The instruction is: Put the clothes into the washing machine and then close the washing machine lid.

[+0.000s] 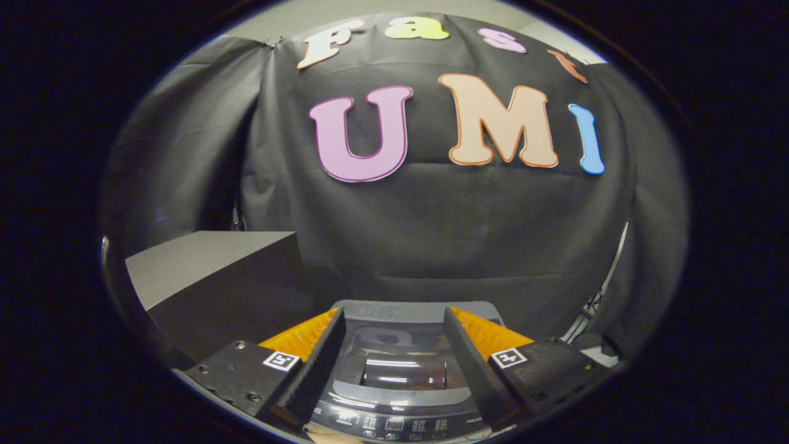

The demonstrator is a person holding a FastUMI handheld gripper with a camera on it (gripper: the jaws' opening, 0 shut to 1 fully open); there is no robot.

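Fingers [394, 351]: mine, spread wide, holding nothing.
Washer [394, 394]: below, between them.
Lid [404, 364]: down, glossy, rigid, probably slippery; I'd take its front edge.

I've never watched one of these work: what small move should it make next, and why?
Probably drop toward the dark grey top-loading washing machine and reach for its glossy lid, which looks shut. The gripper hangs open above it, holding nothing, and no clothes can go in until that lid is lifted.

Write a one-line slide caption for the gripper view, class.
Open tongs hover empty above the washing machine, its lid down, a grey box beside it.
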